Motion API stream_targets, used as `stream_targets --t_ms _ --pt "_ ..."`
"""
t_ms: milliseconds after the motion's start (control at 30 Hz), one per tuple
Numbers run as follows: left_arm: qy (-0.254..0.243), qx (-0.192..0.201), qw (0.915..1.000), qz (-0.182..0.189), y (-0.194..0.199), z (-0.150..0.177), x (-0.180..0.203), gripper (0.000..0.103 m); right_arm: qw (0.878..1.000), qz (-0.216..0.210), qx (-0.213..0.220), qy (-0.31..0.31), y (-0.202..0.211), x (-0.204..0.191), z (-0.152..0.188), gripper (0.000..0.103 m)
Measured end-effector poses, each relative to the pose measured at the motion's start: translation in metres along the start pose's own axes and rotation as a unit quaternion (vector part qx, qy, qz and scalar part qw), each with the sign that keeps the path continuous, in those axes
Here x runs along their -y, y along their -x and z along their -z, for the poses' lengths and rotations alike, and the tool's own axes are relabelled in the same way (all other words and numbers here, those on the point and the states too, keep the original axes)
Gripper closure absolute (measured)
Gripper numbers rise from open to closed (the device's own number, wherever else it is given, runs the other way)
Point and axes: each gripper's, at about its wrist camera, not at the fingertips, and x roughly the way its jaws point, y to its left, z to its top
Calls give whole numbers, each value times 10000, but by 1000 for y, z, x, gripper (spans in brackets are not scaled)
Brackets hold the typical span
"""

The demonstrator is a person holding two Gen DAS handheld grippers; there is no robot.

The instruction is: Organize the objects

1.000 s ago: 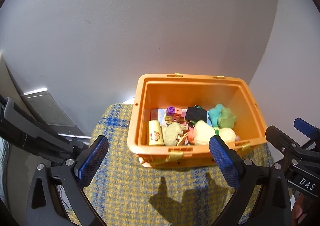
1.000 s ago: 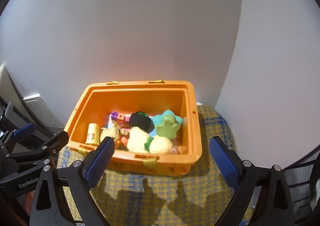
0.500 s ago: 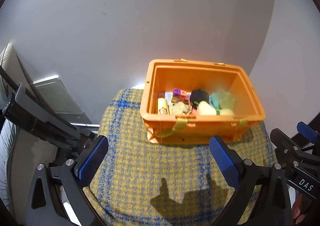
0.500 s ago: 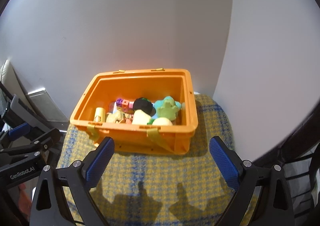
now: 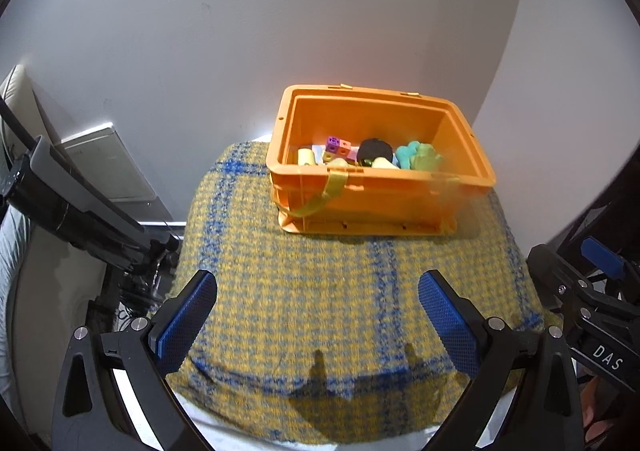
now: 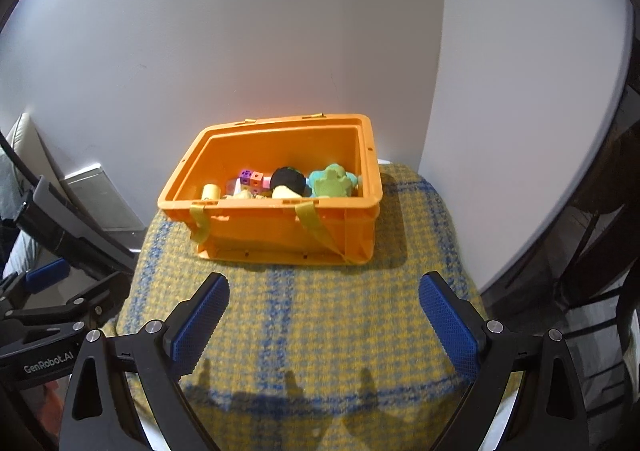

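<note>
An orange plastic bin (image 5: 380, 199) (image 6: 280, 229) sits at the far side of a yellow-and-blue woven cloth (image 5: 320, 291) (image 6: 312, 315), against a white wall. Inside lie several small toys: a black ball (image 5: 374, 149) (image 6: 288, 177), a green star-shaped toy (image 5: 424, 157) (image 6: 330, 183), purple and pink cubes (image 5: 338, 143) (image 6: 252, 177), a yellow cup (image 5: 306, 157) (image 6: 211, 192). My left gripper (image 5: 318, 315) hangs open over the near cloth, well short of the bin. My right gripper (image 6: 324, 315) is also open and holds nothing.
A grey flat panel (image 5: 108, 163) (image 6: 100, 199) leans against the wall at left. Dark stand parts (image 5: 80, 211) run beside the cloth's left edge. The white wall bends into a corner behind the bin. The other gripper (image 5: 592, 311) (image 6: 44, 315) shows at each view's edge.
Both grippers have pulled back and away from the bin, which now looks smaller and farther off. More of the cloth shows in front. Both stay open.
</note>
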Motion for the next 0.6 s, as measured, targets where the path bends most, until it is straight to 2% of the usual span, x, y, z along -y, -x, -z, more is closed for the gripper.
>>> stream_targets --t_ms 233,467,600 --pt "34 -174 9998 48 14 23 -1 0 10000 41 -68 -45 20 3 22 7" --pt "-143 -286 9994 127 28 43 -1 0 9999 -47 -126 -101 39 2 42 7" --pt "-185 -280 9994 55 35 50 -4 0 9998 -74 -188 -70 43 0 52 7"
